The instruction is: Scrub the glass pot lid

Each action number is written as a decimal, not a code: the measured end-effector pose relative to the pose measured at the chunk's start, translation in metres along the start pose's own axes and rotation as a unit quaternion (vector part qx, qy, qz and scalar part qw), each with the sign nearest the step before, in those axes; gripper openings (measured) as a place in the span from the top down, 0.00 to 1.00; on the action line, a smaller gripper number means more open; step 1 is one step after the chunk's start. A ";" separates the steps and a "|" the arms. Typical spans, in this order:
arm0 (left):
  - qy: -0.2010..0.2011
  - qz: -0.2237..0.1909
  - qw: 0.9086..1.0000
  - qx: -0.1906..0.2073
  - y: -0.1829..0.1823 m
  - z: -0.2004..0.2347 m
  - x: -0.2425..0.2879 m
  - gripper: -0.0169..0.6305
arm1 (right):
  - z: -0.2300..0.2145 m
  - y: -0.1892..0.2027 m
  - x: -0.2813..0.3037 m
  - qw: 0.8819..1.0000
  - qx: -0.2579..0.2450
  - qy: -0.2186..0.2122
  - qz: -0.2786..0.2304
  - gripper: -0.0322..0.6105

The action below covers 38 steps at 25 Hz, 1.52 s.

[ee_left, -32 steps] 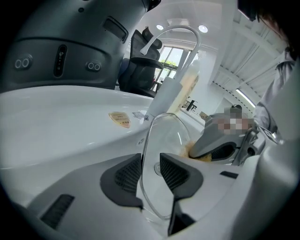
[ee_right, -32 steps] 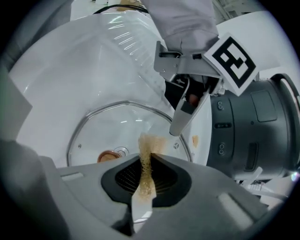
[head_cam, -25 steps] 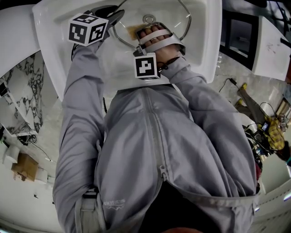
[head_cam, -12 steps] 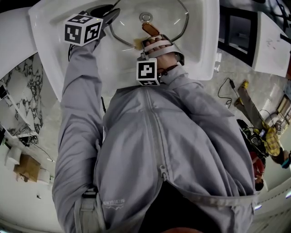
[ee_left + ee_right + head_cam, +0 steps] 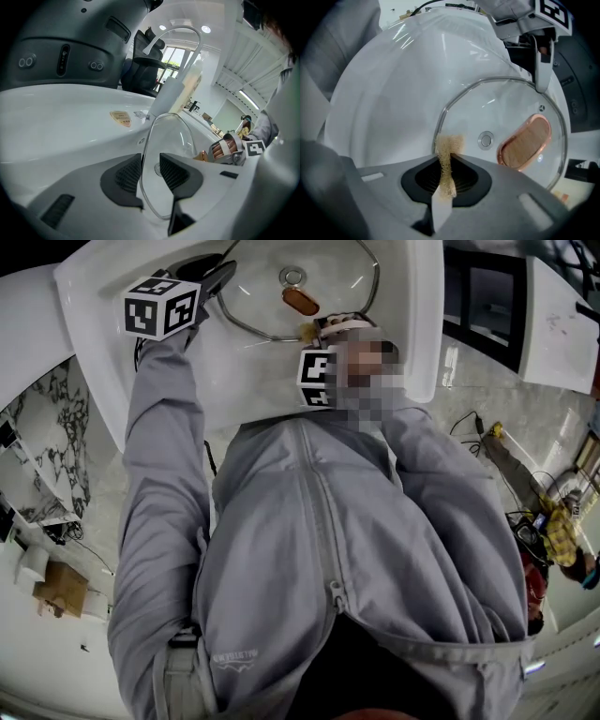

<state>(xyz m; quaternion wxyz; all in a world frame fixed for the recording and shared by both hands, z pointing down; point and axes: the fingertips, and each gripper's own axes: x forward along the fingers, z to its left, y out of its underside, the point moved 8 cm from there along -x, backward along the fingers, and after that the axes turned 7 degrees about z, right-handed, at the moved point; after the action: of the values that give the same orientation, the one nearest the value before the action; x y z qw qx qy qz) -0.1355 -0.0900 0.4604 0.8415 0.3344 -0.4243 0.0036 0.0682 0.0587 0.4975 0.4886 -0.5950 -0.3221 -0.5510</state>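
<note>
Head view, round glass lid (image 5: 330,282), fibrous scrubber (image 5: 307,331)

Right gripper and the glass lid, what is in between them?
A fuzzy tan scrub pad. The right gripper pinches it, and its free end sticks out at the glass lid's rim. The right gripper view shows it best.

Glass pot lid (image 5: 342,282) lies in the sink (image 5: 103,324), its handle (image 5: 300,302) on top, near centre. Left gripper (image 5: 150,169) at the lid's left rim — rim clamped between its jaws. Right gripper (image 5: 446,174) at the near rim, scrub pad (image 5: 449,149) pinched in its jaws, against that rim. Faucet (image 5: 180,32) behind the lid.
</note>
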 end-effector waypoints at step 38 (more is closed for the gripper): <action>-0.040 0.013 0.999 -0.016 -0.003 -0.011 -0.006 0.79 | -0.158 0.063 -0.055 0.953 -0.059 0.297 -0.029 0.90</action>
<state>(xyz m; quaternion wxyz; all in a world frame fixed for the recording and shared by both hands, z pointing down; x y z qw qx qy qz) -0.1303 -0.0847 0.4498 0.8293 0.3148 -0.4617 -0.0056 0.0626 -0.1006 0.4162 0.5100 -0.4227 -0.1461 -0.7348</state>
